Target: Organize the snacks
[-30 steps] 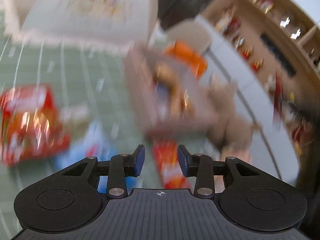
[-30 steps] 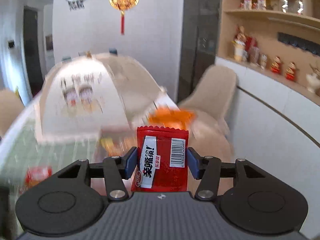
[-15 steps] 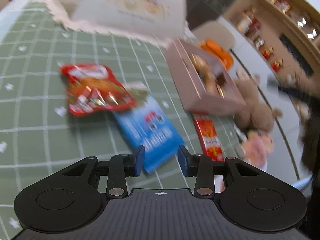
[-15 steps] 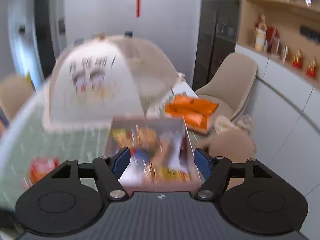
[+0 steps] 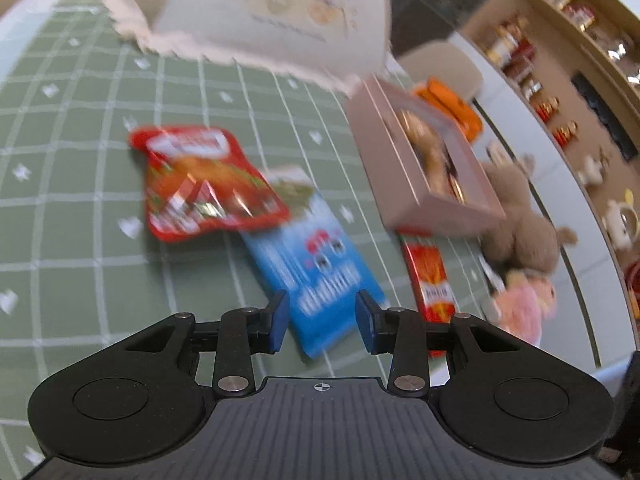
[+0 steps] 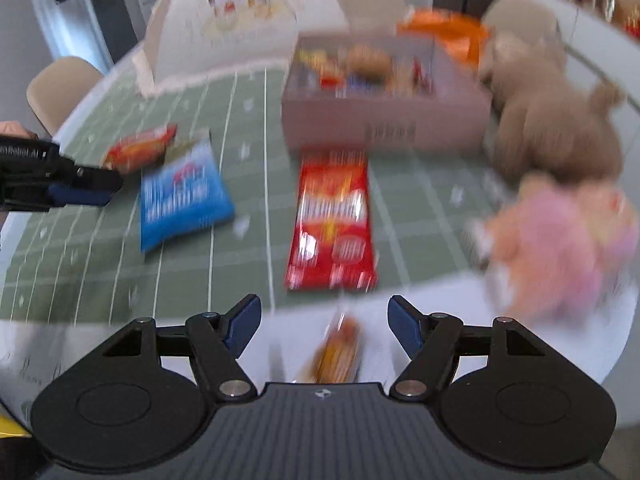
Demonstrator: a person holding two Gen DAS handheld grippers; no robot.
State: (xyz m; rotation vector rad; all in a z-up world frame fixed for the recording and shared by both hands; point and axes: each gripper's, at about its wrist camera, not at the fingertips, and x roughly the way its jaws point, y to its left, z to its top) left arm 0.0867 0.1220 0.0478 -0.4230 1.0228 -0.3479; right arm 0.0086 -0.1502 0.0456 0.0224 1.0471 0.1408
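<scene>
A pink box point(image 5: 404, 168) holding several snacks stands on the green checked tablecloth point(image 5: 80, 240); it also shows in the right wrist view point(image 6: 384, 120). A blue packet point(image 5: 316, 276) lies just ahead of my open, empty left gripper point(image 5: 320, 320). A red pouch point(image 5: 200, 184) lies beyond it. A long red packet point(image 6: 334, 220) lies in front of the box, ahead of my open, empty right gripper point(image 6: 324, 324). The blue packet point(image 6: 180, 196) and the left gripper's fingers point(image 6: 80, 196) show at the left of the right wrist view.
A white mesh food cover point(image 5: 272, 12) stands at the back. A brown plush bear point(image 6: 552, 116) and a pink plush toy point(image 6: 560, 248) sit at the table's right edge. An orange packet point(image 6: 444, 32) lies behind the box. A small snack point(image 6: 336, 356) lies near the table's white front edge.
My right gripper held a red snack packet a second ago; it opened and let it go, then pulled back toward the table's front edge. My left gripper has moved close to the blue packet.
</scene>
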